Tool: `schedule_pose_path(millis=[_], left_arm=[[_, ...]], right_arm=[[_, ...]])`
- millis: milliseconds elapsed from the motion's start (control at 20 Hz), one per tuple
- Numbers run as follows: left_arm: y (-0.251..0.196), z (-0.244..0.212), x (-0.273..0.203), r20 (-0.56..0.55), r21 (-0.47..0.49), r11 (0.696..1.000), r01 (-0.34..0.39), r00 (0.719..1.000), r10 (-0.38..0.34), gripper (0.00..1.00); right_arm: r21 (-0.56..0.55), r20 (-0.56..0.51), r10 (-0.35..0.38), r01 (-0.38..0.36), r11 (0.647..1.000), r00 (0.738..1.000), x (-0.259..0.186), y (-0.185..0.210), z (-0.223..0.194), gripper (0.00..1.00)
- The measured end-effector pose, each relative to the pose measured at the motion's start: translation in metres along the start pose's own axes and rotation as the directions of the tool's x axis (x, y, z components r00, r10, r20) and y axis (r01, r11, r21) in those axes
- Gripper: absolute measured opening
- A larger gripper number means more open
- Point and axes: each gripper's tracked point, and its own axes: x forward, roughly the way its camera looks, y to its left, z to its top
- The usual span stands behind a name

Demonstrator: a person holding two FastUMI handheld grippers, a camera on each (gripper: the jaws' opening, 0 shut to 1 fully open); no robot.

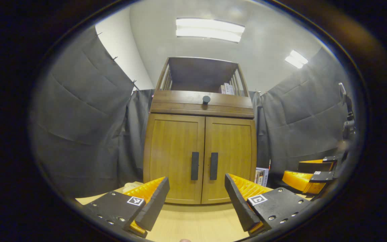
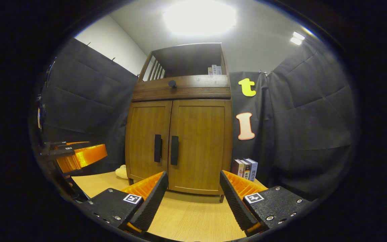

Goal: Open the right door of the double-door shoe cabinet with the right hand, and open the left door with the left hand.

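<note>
A brown wooden shoe cabinet (image 1: 200,158) (image 2: 180,144) stands on the light wooden floor with both doors closed. Its left door (image 1: 175,154) (image 2: 148,137) and right door (image 1: 230,158) (image 2: 200,144) each carry a black vertical handle: left handle (image 1: 195,165) (image 2: 158,148), right handle (image 1: 214,165) (image 2: 174,150). My left gripper (image 1: 197,198) is open, well short of the cabinet, facing the handles. My right gripper (image 2: 193,195) is open too, also some way back. The right gripper (image 1: 309,176) shows at the right edge of the left gripper view; the left gripper (image 2: 76,154) shows at the left of the right gripper view.
A drawer with a round black knob (image 1: 206,99) (image 2: 172,83) sits above the doors, under an open shelf holding boxes (image 1: 227,88). Books (image 1: 261,176) (image 2: 245,169) stand to the cabinet's right. A pale soft object (image 2: 122,171) lies at its left foot. Black cloth walls enclose the booth.
</note>
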Motion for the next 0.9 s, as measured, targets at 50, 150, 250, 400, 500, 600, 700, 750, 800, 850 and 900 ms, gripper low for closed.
schedule_pose_path(millis=[50,150,250,400,500,600,700,750,800,850,900], left_arm=[[0.001,-0.004,0.002,-0.002,0.003,1.000,-0.002,1.000,0.002,0.95],[0.002,-0.012,0.007,-0.004,0.011,1.000,-0.010,1.000,0.010,0.95],[0.001,-0.017,0.012,-0.008,0.012,1.000,-0.020,1.000,0.020,0.95],[0.002,-0.025,0.022,-0.034,0.006,1.000,-0.013,0.999,0.014,1.00],[0.005,-0.029,0.028,-0.054,0.009,1.000,-0.013,0.998,0.013,0.95],[0.006,-0.030,0.031,-0.064,0.011,1.000,-0.019,0.998,0.020,1.00],[0.007,-0.033,0.033,-0.069,0.012,1.000,-0.024,0.997,0.025,0.95],[0.009,-0.035,0.034,-0.073,0.017,0.999,-0.029,0.997,0.030,1.00],[0.011,-0.035,0.035,-0.077,0.026,0.999,-0.035,0.996,0.037,0.95],[0.017,-0.036,0.037,-0.081,0.037,0.998,-0.045,0.996,0.048,1.00],[0.022,-0.036,0.039,-0.084,0.049,0.997,-0.055,0.995,0.059,1.00]], right_arm=[[-0.005,-0.021,-0.001,0.001,1.000,1.000,0.007,-0.002,-0.007,0.95],[-0.016,-0.050,-0.018,0.017,1.000,0.999,0.019,-0.008,-0.017,0.95],[-0.006,-0.071,-0.028,0.027,1.000,0.997,0.032,-0.012,-0.025,0.95],[0.017,-0.074,-0.023,0.024,1.000,0.997,0.045,-0.010,-0.025,0.95],[0.020,-0.074,-0.020,0.022,1.000,0.997,0.054,-0.010,-0.024,0.95],[0.020,-0.073,-0.013,0.014,1.000,0.997,0.064,-0.007,-0.021,0.95],[0.015,-0.075,-0.004,0.005,1.000,0.997,0.074,-0.001,-0.019,0.95],[0.011,-0.076,0.005,-0.004,1.000,0.997,0.080,0.003,-0.018,0.95],[0.006,-0.078,0.014,-0.014,1.000,0.997,0.086,0.008,-0.017,0.95],[0.002,-0.077,0.021,-0.021,1.000,0.997,0.092,0.011,-0.015,0.95],[0.001,-0.074,0.028,-0.028,1.000,0.997,0.098,0.016,-0.013,0.95]])
